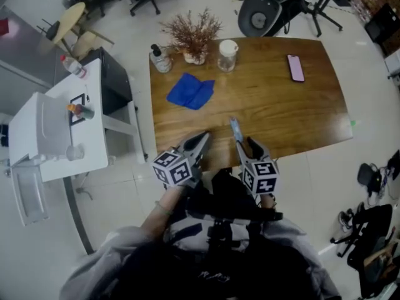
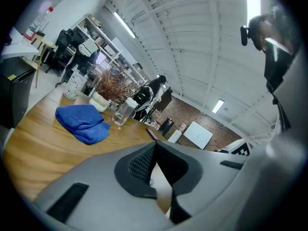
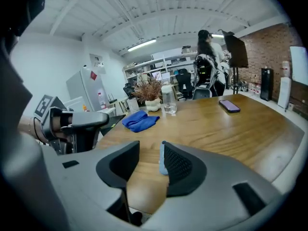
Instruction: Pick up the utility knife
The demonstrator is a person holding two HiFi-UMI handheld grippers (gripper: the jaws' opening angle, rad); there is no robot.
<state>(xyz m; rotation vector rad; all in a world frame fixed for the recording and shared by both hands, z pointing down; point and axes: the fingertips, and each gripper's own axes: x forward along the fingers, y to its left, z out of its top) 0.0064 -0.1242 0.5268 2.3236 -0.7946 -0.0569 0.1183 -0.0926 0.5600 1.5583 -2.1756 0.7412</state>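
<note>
The utility knife is a slim light-blue tool lying flat on the wooden table near its front edge. My right gripper sits just behind it, open. In the right gripper view the knife lies between the jaws, close against the inner face of the right-hand pad, with a wide gap to the left-hand pad. My left gripper hovers over the table's front edge, left of the knife, with its fingertips together and nothing between them.
A folded blue cloth lies mid-table. At the far edge stand a soap bottle, a dried plant in a pot and a glass jar. A phone lies far right. A white side table stands left.
</note>
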